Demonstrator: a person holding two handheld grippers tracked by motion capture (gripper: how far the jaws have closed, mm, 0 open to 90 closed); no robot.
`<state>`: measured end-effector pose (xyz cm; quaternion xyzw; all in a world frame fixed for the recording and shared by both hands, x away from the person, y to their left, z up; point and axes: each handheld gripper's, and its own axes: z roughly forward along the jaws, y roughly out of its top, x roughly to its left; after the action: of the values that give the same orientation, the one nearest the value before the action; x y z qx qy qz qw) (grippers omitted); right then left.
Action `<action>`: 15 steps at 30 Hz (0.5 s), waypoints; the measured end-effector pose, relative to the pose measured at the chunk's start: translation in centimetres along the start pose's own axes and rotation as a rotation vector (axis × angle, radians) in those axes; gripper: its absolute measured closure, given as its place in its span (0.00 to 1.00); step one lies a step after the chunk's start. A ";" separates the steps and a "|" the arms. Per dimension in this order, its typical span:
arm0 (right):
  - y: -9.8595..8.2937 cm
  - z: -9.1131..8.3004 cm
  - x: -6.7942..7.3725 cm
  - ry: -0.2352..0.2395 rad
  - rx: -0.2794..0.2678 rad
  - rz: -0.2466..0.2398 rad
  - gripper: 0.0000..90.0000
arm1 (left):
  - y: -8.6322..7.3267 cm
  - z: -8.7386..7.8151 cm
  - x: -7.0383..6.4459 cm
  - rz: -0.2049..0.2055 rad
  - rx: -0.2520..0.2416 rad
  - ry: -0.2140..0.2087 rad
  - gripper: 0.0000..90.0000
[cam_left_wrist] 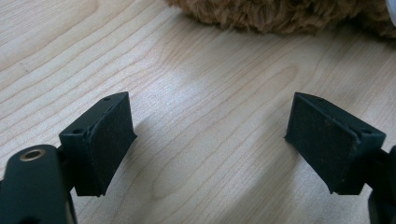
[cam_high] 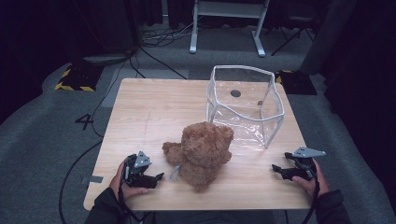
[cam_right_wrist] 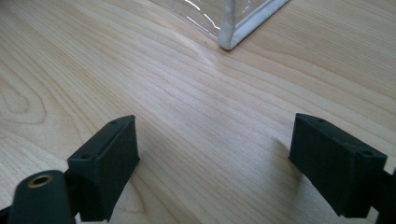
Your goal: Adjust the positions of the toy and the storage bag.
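Fuzzy brown teddy bear (cam_high: 201, 154) sits between each spread hand-held gripper, left (cam_high: 159, 178) and right (cam_high: 275, 169), near a clear plastic bag (cam_high: 271, 109).

One brown teddy bear (cam_high: 203, 154), one clear open-topped bag (cam_high: 245, 105) and, it seems, nothing smaller lie on the single wooden surface (cam_high: 154, 112).

The teddy bear (cam_high: 201, 154) sits on the table (cam_high: 140, 116) just nearer than its centre. At about one o'clock from it, just behind and close by, stands the clear bag (cam_high: 245, 105) — toward the table's far right. The left gripper (cam_high: 156, 178) rests at the bear's eight o'clock, near it; the right gripper (cam_high: 276, 170) lies at its four o'clock — well apart, nearer than the bag's near corner.
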<state>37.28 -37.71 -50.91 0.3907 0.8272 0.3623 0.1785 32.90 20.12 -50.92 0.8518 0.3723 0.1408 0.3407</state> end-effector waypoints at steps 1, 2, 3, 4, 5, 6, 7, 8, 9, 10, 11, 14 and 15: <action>0.0 0.0 0.0 0.000 0.000 0.000 0.17 | 0.0 0.0 0.0 -0.004 0.000 0.000 0.17; 0.0 0.0 0.0 0.000 0.000 0.000 0.17 | 0.0 0.0 -0.2 -0.007 0.001 0.008 0.18; 0.0 0.0 0.0 0.000 0.000 0.000 0.17 | 0.0 -0.1 -0.2 -0.006 -0.001 0.011 0.18; 0.0 0.0 0.0 0.000 0.000 0.000 0.17 | 0.0 -0.1 -0.3 -0.005 -0.001 0.018 0.18; 0.0 0.0 0.0 0.000 0.000 0.000 0.17 | 0.1 -0.2 -0.4 -0.008 -0.004 0.013 0.18; 0.0 0.0 0.0 0.000 0.000 0.000 0.17 | 0.1 -0.2 -0.4 -0.008 -0.004 0.013 0.18; 0.0 0.0 0.0 0.000 0.000 0.000 0.17 | 0.2 -0.5 -0.5 -0.009 -0.024 -0.007 0.18; 0.0 0.0 0.0 0.000 0.000 0.000 0.17 | 0.2 -0.5 -0.5 -0.009 -0.024 -0.007 0.18; 0.0 0.0 0.0 0.000 0.000 0.000 0.17 | 0.3 -0.7 -0.7 -0.001 -0.032 -0.009 0.18; 0.0 0.0 0.0 0.001 0.001 0.000 0.17 | 0.4 -0.9 -0.8 -0.003 -0.041 -0.026 0.19; 0.0 0.0 0.0 0.001 0.000 -0.001 0.17 | 0.5 -1.0 -0.9 0.005 -0.043 -0.026 0.19; 0.0 0.0 0.0 0.001 0.000 -0.001 0.17 | 0.7 -1.5 -1.1 0.006 -0.061 -0.016 0.18; 0.0 0.0 0.0 0.001 0.001 0.000 0.17 | 0.7 -1.6 -1.2 0.005 -0.067 -0.016 0.18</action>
<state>37.29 -37.72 -50.90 0.3903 0.8275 0.3622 0.1779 31.71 19.67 -49.24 0.8420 0.3623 0.1471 0.3716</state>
